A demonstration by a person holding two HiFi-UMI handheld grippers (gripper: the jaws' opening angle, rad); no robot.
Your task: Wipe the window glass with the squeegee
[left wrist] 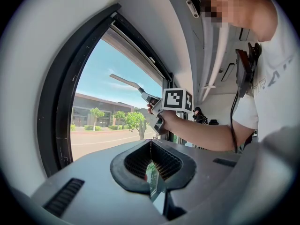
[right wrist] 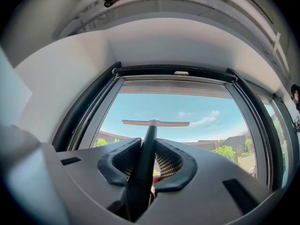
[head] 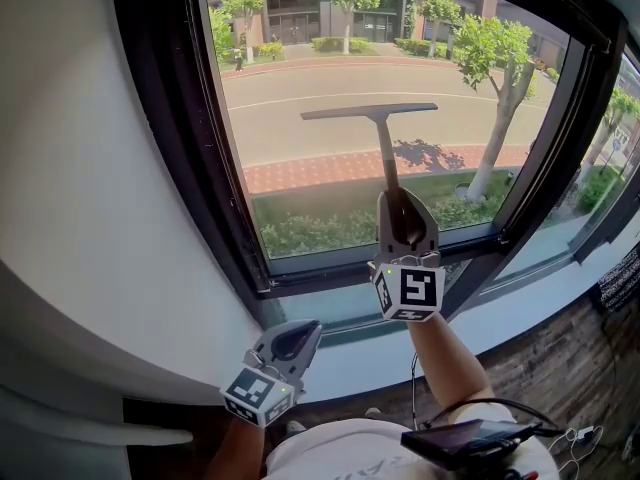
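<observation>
Head view: right gripper (head: 402,204) is reaching up at the pane, its jaws clamping the lower end of a grey T-shaped squeegee with a long dark handle (head: 383,144). The blade is lying level across the middle of the clear window glass (head: 300,118), apparently against it, though contact is hard to confirm. Left gripper (head: 296,336) is hanging low by the black window frame (head: 215,198), well apart from the work.

Left gripper view: the jaws are meeting at the tips and carrying nothing. The squeegee (left wrist: 124,81) is showing beyond, close to the glass.

Right gripper view: the jaws are pinching the squeegee handle (right wrist: 149,139) snugly, blade crosswise ahead.

Judgement: a wiping pass is in hand, mid-pane. The next move is calling for a steady downward pull, the blade level and pressed evenly.
</observation>
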